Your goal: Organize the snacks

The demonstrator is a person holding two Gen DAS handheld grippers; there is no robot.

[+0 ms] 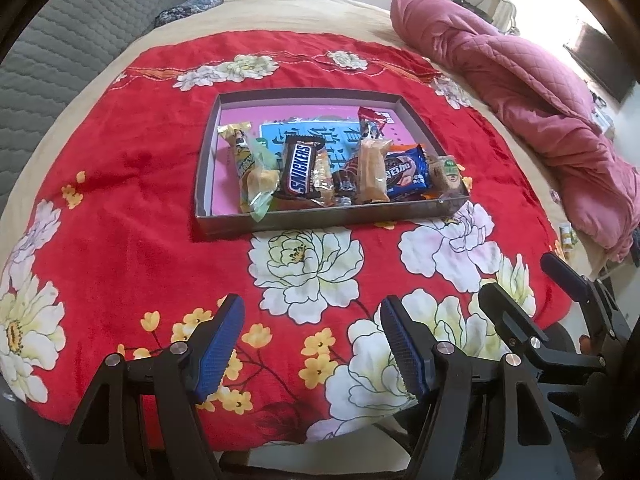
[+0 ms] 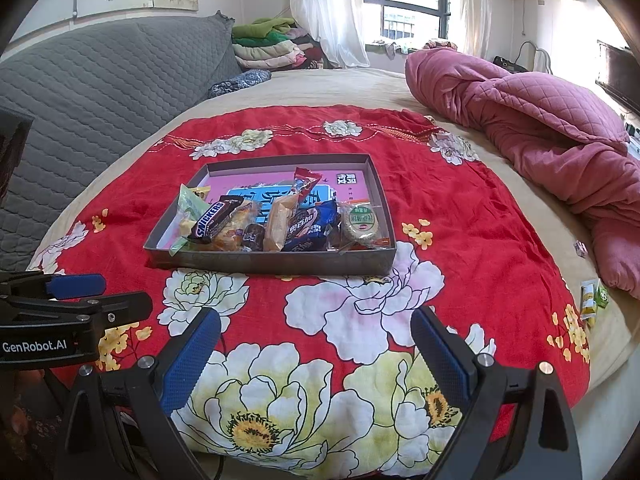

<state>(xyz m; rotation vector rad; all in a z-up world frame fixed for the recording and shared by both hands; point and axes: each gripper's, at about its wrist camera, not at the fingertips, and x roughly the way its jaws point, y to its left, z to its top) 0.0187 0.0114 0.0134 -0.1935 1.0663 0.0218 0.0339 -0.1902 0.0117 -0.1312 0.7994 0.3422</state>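
Note:
A shallow grey box lies on a red floral cloth spread over a bed. Several wrapped snacks are piled along its near side: a Snickers bar, a blue biscuit pack, a yellow-green packet and a round green-labelled cake. My left gripper hovers open over the cloth in front of the box, nothing between its blue pads. My right gripper is open and empty too, beside it.
A crumpled pink quilt lies to the right of the cloth. A grey quilted headboard stands at the left. A few small snack packets sit at the bed's right edge. Folded clothes are stacked at the back.

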